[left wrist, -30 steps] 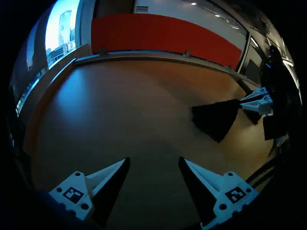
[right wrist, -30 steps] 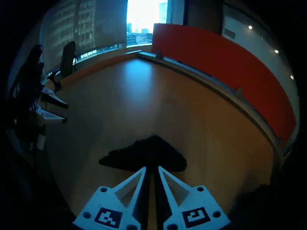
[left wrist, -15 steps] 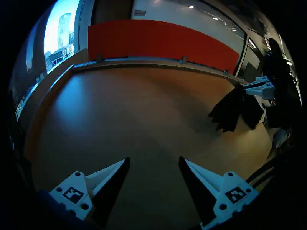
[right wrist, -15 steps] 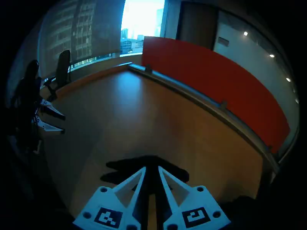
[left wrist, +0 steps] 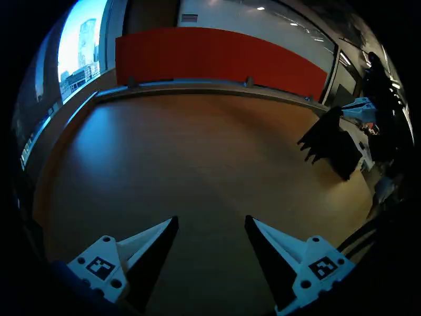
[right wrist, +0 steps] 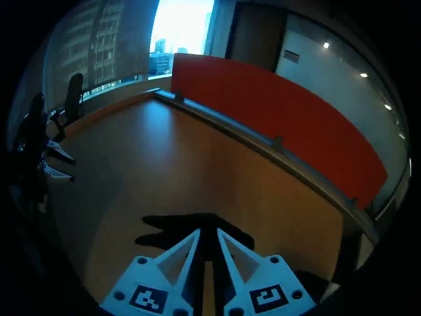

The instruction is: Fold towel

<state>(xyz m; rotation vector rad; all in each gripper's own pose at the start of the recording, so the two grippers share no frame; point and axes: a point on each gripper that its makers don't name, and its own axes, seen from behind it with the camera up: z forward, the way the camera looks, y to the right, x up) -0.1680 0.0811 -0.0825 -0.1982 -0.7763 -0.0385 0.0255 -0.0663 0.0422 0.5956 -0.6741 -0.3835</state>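
A dark towel (right wrist: 194, 234) hangs bunched from my right gripper (right wrist: 207, 234), whose fingers are shut on its upper edge above the wooden table (right wrist: 158, 158). In the left gripper view the same towel (left wrist: 331, 143) dangles at the far right, held up off the table by the right gripper (left wrist: 344, 111). My left gripper (left wrist: 210, 221) stands open low over the table (left wrist: 184, 147) with nothing between its fingers. It also appears small at the far left of the right gripper view as the left gripper (right wrist: 71, 168), still open.
An orange-red partition (left wrist: 221, 55) with a grey rail runs along the table's far edge. Bright windows (right wrist: 181, 29) lie beyond it. Dark office chairs (right wrist: 73, 97) stand at the left of the right gripper view. A person's dark shape (left wrist: 381, 105) is at the right edge.
The right gripper has lifted the towel off the table and carried it up and away to the right. The towel went from spread flat to hanging bunched. The left gripper stayed open and nearly still.
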